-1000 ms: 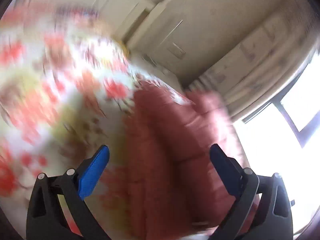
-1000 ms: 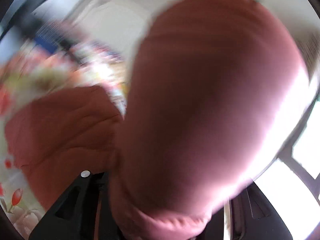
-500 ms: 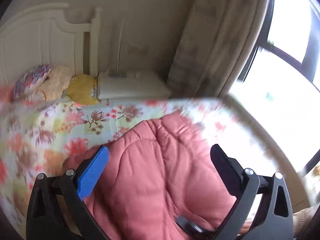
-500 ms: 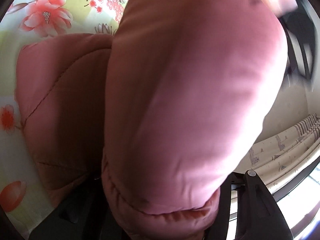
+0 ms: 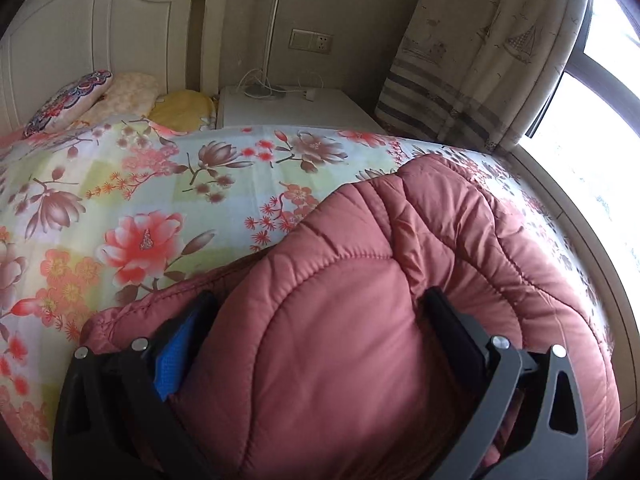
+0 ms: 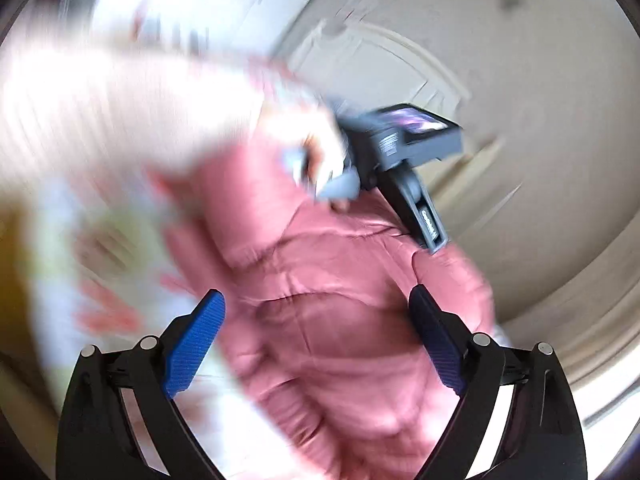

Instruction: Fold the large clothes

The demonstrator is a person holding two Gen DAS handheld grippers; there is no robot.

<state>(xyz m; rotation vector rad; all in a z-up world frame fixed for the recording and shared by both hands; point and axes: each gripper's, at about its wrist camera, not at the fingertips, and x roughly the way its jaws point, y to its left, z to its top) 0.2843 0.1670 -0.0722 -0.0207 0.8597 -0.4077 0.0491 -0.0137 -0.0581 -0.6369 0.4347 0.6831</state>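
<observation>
On a bed spread with a flower-printed sheet, you have a puffy, quilted, rose-pink padded jacket heaped toward the window side, and both tools are in the thick of it. Your left gripper stands wide, with a fat fold of the jacket bulging up between its black fingers; the padding fills the gap from one blue pad to the other, and it looks pinched, though how firmly you hold it cannot be told. Your right gripper has its jaws opening; the same pink jacket lies between and beyond the blue pads, which appear clear of the cloth, though the blur leaves that uncertain. The risk from here is likely a fold that springs apart: slick, puffy padding tends to unroll once one side is let go, and a single wide hold on a thick roll may slip if you pull across the sheet. The left tool also shows in the right view, pressed into the far edge of the jacket, so the two could collide if you reach in again. A white bedside cabinet and a striped curtain stand well apart behind.
</observation>
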